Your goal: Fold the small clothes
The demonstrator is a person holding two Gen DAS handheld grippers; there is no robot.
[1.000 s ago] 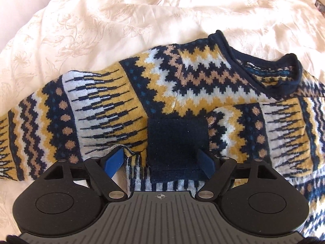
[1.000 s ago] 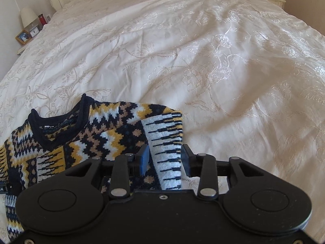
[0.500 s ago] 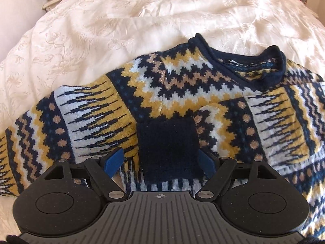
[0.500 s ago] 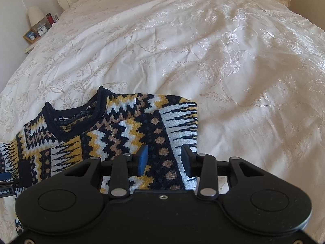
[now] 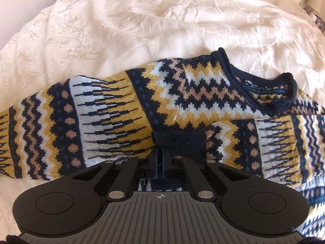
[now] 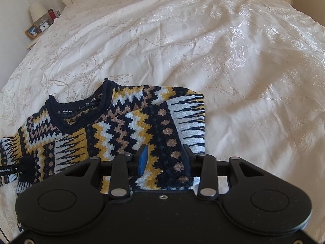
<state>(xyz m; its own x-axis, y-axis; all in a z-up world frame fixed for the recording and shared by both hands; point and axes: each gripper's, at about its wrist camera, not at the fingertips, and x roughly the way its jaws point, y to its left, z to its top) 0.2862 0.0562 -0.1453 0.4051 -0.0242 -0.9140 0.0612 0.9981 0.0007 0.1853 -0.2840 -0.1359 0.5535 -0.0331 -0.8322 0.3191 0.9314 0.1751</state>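
Left gripper (image 5: 159, 163) pinching with pressed-together fingers the navy cuff (image 5: 180, 140) of the patterned knitted sweater (image 5: 113, 109) lying on the bed (image 5: 142, 20), probably to carry the sleeve across; right gripper (image 6: 165, 159) spread over the already folded side.

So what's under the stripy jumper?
The jumper lies on a cream flowery bedspread, which shows all around it. Its sleeve is folded over the front. Whatever sits directly beneath the jumper is covered, so only bedspread can be assumed there.
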